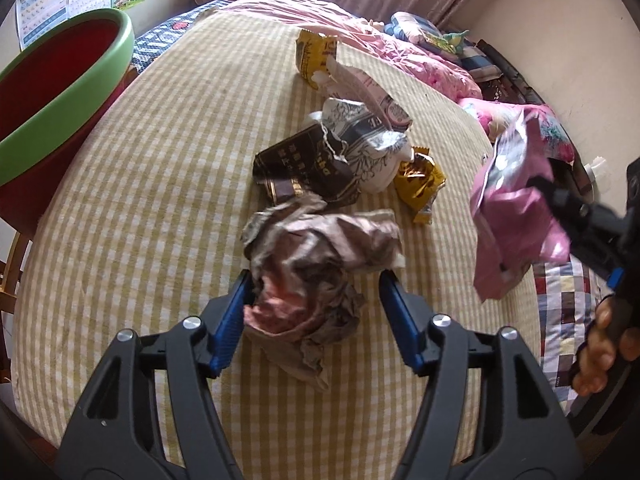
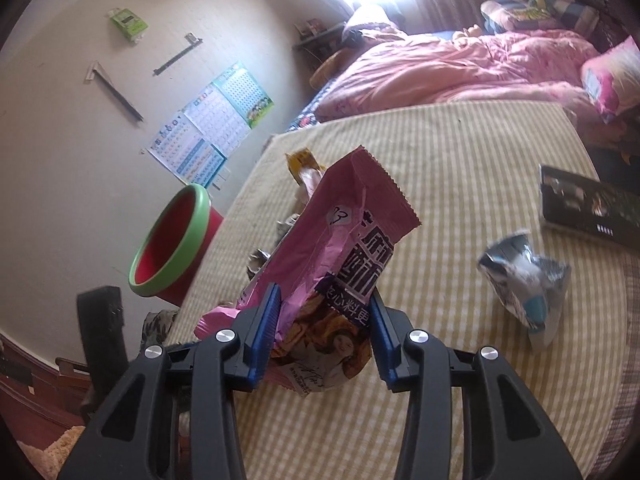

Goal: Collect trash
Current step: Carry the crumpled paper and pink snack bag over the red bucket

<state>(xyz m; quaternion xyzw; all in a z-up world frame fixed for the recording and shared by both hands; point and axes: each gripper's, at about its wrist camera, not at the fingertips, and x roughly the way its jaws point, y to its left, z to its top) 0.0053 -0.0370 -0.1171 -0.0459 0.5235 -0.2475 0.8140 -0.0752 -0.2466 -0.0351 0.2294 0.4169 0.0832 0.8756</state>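
Pink wrapper point(image 2: 340, 248), creased, clenched in right jaws; left jaws released around crumpled paper point(image 1: 312, 272).

Each tool, left tool point(image 1: 316, 312) and right tool point(image 2: 324, 336), is being seen as black moulded arms with silver screws and ribbed blue pads point(image 1: 230, 322), while bare skin is being shown on the hand point(image 1: 600, 352).

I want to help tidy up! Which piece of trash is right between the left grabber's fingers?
The crumpled brownish-pink paper wad. It sits between the left gripper fingers; the other wrappers lie farther up the bed.
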